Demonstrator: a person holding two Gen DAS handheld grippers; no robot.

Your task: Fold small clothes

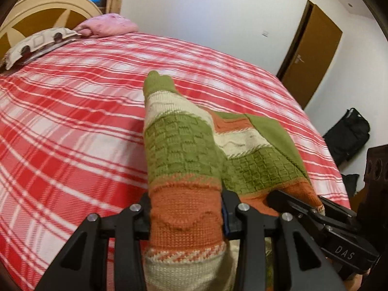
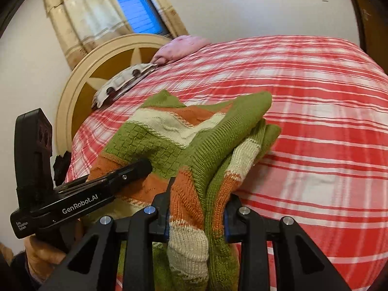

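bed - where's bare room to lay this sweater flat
The plaid bedspread lies bare between the sweater and the pillows, and past it toward the door. Crowded near both grippers, where the sweater is bunched.

Counted on and around the bed:

Saw one knitted sweater point(image 1: 184, 150), two grippers, left gripper point(image 1: 185, 220) and right gripper point(image 2: 195, 218), one plaid bed point(image 1: 72, 111), two pillows point(image 1: 109, 25), one door point(image 1: 312, 55), one black bag point(image 1: 349, 133).

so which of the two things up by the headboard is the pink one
The pink pillow, the one farther along the headboard toward the window. The other, beside it, is a cream cushion printed with cars, lying flatter on the red plaid bedspread.
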